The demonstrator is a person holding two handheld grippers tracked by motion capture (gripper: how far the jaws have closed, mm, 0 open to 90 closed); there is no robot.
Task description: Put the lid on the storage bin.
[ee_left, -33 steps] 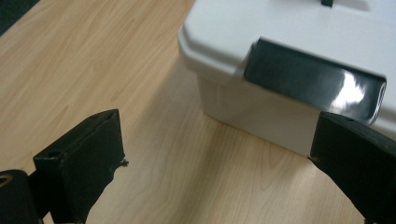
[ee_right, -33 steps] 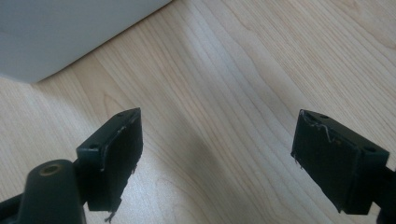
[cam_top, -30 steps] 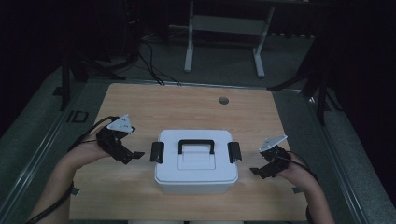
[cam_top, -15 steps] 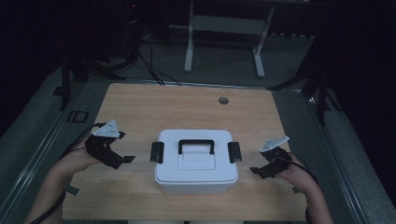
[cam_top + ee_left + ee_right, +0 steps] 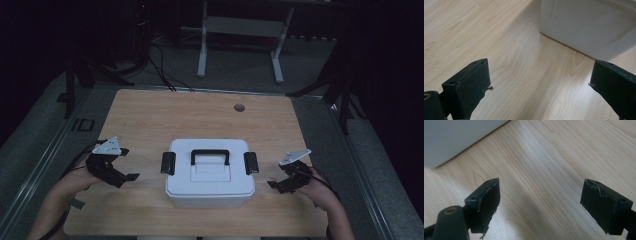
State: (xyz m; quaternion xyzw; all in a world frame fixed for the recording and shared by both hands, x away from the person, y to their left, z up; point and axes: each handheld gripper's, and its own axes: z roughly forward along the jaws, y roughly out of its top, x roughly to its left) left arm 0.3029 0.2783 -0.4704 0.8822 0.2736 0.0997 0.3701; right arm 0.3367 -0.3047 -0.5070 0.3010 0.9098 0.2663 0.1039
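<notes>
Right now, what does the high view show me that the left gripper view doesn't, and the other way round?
High view alone: the white box's lid with its black handle, the black latches at both ends, both grippers standing clear of the box, the right gripper open, and the grommet hole at the table's far edge. Left gripper view alone: the left gripper seen close, jaws wide apart over bare wood, and the box's plain side wall. Both share the white box and the wooden table.

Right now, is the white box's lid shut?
Shut: the lid sits flush on the white box, both black side latches down.
</notes>
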